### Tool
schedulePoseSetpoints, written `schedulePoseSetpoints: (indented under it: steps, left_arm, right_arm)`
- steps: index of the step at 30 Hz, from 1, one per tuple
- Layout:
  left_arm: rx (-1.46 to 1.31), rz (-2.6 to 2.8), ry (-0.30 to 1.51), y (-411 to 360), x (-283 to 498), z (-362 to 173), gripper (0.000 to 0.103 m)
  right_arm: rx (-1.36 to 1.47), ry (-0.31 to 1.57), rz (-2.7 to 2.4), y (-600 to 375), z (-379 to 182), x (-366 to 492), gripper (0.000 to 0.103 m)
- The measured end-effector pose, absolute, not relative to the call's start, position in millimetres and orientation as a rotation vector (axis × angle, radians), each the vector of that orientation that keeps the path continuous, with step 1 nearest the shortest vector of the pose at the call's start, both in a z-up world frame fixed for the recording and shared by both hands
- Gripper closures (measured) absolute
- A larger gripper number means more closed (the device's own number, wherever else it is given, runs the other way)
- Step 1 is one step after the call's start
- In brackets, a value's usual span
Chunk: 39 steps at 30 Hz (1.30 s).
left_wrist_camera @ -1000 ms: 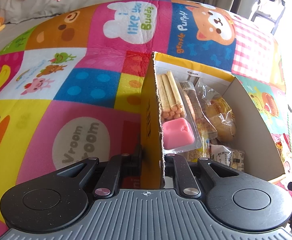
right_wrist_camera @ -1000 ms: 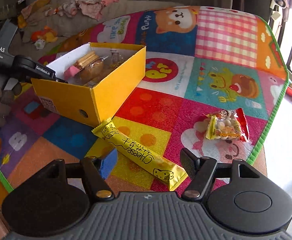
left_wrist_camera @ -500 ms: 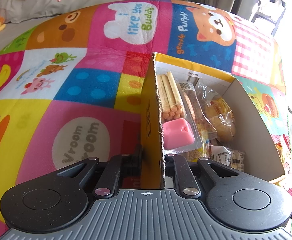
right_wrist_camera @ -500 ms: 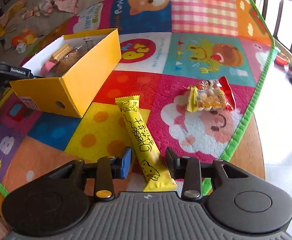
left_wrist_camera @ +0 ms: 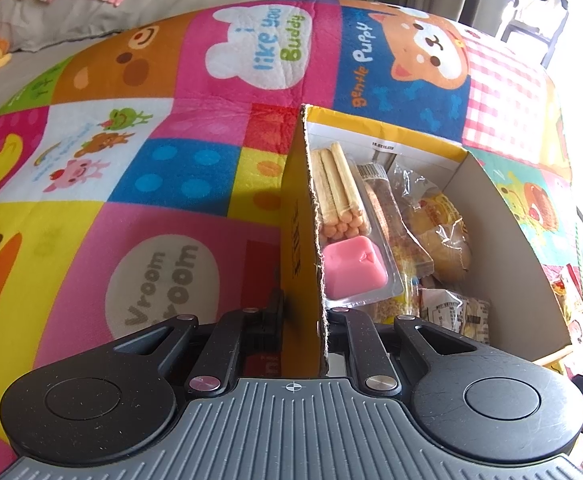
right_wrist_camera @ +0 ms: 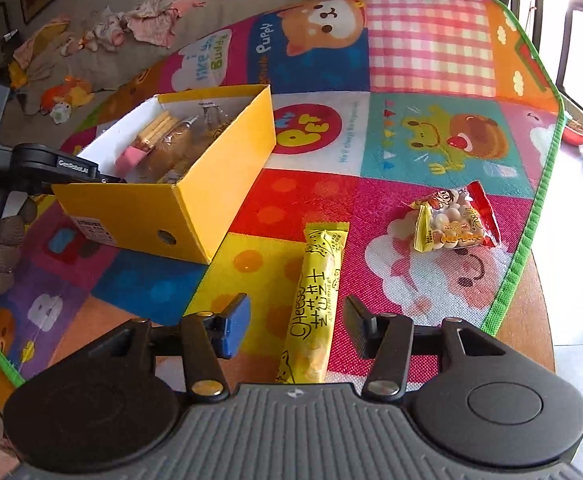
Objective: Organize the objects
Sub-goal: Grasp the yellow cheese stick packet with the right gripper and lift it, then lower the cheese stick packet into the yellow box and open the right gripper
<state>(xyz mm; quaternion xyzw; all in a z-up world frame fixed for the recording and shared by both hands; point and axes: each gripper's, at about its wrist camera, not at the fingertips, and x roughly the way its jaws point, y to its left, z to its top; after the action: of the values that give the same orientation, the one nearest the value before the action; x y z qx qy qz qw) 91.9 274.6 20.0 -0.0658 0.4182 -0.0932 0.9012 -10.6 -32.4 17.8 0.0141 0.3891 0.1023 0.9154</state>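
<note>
Currently my left hand-held gripper (left_wrist_camera: pixel 303 320) clamps the yellow box (right_wrist_camera: pixel 227 160) wall; my right hand-held gripper (right_wrist_camera: pixel 295 326), released, straddles the cheese stick (right_wrist_camera: pixel 315 304). Next: clench, lift, deposit in box.

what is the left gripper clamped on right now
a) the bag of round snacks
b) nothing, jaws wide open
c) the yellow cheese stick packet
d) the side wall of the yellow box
d: in the left wrist view the left gripper has its jaws closed on either side of the wall of the yellow box, while the cheese stick packet lies on the mat between the open jaws of the right gripper.
</note>
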Motion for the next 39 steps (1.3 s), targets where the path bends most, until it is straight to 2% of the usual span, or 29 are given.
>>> schedulePoseSetpoints:
  steps: [4, 6, 8, 17, 24, 31, 37, 39]
  left_arm:
    - [-0.121, -0.193, 0.864, 273, 91, 21, 0.090]
    - [-0.121, -0.195, 0.865, 273, 92, 20, 0.090]
    - [-0.116, -0.197, 0.863, 273, 91, 20, 0.090]
    - [-0.149, -0.209, 0.863, 277, 92, 19, 0.089]
    - [-0.165, -0.215, 0.858, 279, 92, 18, 0.088]
    - [-0.170, -0.216, 0.859, 279, 91, 18, 0.088]
    - [-0.178, -0.221, 0.862, 280, 92, 18, 0.087]
    - [-0.183, -0.224, 0.862, 280, 92, 18, 0.087]
  right_arm:
    - [0.026, 0.834, 0.195, -31, 5, -3, 0.056]
    - [-0.009, 0.824, 0.188, -26, 5, -8, 0.077]
    - [-0.018, 0.842, 0.216, -22, 8, -15, 0.079]
    - [0.038, 0.864, 0.371, -3, 50, -61, 0.079]
    - [0.052, 0.677, 0.419, 12, 114, -70, 0.079]
    - [0.171, 0.544, 0.441, 28, 147, -20, 0.079]
    - [0.272, 0.514, 0.423, 49, 146, 33, 0.078]
    - [0.293, 0.529, 0.417, 53, 140, 45, 0.075]
